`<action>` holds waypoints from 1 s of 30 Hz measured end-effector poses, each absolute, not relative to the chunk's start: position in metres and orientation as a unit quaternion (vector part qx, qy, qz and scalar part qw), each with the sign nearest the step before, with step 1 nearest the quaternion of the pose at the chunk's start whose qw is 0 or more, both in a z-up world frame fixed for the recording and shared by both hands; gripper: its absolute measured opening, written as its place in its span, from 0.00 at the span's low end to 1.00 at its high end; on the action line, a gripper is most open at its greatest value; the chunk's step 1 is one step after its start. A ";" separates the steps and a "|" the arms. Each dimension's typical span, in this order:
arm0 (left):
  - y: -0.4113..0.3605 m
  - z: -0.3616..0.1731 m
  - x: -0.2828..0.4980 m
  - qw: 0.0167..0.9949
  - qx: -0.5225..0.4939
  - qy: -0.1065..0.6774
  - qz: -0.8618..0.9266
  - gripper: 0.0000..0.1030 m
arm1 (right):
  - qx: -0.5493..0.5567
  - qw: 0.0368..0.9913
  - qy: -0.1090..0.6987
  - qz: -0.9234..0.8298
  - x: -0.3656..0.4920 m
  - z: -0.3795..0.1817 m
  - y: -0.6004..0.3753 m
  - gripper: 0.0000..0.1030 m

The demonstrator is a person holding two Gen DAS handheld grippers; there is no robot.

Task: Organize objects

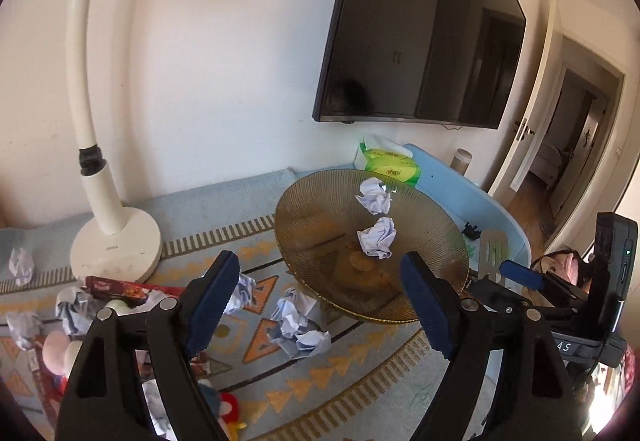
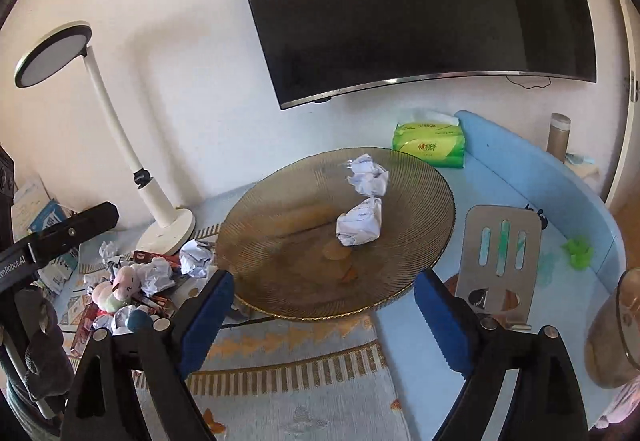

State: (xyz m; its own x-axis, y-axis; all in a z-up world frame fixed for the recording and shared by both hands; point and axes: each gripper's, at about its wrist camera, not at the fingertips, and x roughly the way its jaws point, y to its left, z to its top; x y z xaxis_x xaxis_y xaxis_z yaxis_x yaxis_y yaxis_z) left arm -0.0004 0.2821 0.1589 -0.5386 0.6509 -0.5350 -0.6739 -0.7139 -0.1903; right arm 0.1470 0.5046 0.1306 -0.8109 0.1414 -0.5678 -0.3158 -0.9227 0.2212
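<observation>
A ribbed amber glass plate (image 1: 292, 213) (image 2: 272, 241) rests on the patterned rug and holds two crumpled paper balls, one at the far side (image 1: 374, 195) (image 2: 368, 175) and one near the middle (image 1: 377, 237) (image 2: 359, 227). My left gripper (image 1: 320, 261) hangs open over the plate's near rim with nothing between its blue pads. My right gripper (image 2: 325, 281) is open wide at the near rim, also empty. More paper balls lie loose on the rug left of the plate (image 1: 298, 325) (image 2: 195, 257).
A white desk lamp (image 1: 116, 245) (image 2: 166, 229) stands to the left by a heap of toys and snack packets (image 2: 124, 293). A green tissue pack (image 2: 430, 145), a metal spatula (image 2: 500, 249) and a glass cup (image 2: 612, 333) sit on the blue mat (image 2: 520, 169). A dark TV (image 2: 400, 1) hangs above.
</observation>
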 end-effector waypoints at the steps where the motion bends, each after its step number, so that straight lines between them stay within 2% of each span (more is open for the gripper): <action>1: 0.264 0.165 0.006 0.369 -0.288 0.011 0.884 0.81 | -0.282 0.114 0.153 0.940 0.150 0.130 0.495 1.00; 3: 0.224 0.173 0.019 0.345 -0.272 0.000 0.898 0.82 | -0.284 0.103 0.145 0.942 0.153 0.128 0.473 1.00; 4: 0.201 0.174 0.026 0.329 -0.266 -0.005 0.906 0.87 | -0.285 0.100 0.142 0.943 0.154 0.125 0.463 1.00; 5: 0.179 0.174 0.031 0.310 -0.262 -0.009 0.914 1.00 | -0.288 0.099 0.141 0.942 0.153 0.120 0.453 1.00; 9: 0.088 0.157 0.044 0.199 -0.265 -0.023 0.943 0.99 | -0.321 0.090 0.149 0.931 0.138 0.095 0.422 1.00; 15: -0.018 0.084 0.016 0.030 -0.332 -0.045 0.942 0.99 | -0.356 0.106 0.153 0.916 0.101 0.054 0.402 1.00; 20: -0.036 0.037 -0.004 0.003 -0.361 -0.070 0.930 0.99 | -0.382 0.126 0.170 0.900 0.095 0.042 0.413 1.00; 25: -0.030 0.039 0.006 0.010 -0.351 -0.052 0.935 0.99 | -0.417 0.141 0.211 0.873 0.086 0.027 0.433 1.00; 30: -0.021 0.041 0.011 0.020 -0.343 -0.032 0.939 0.99 | -0.417 0.161 0.182 0.876 0.085 0.029 0.424 1.00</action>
State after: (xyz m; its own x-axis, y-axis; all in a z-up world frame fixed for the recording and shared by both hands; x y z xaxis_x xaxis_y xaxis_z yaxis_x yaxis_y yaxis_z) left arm 0.0112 -0.0207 0.0407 -0.7643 0.0594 -0.6421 -0.0154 -0.9971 -0.0740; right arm 0.0852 0.4242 0.0290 -0.6004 0.1306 -0.7889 -0.4338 -0.8820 0.1842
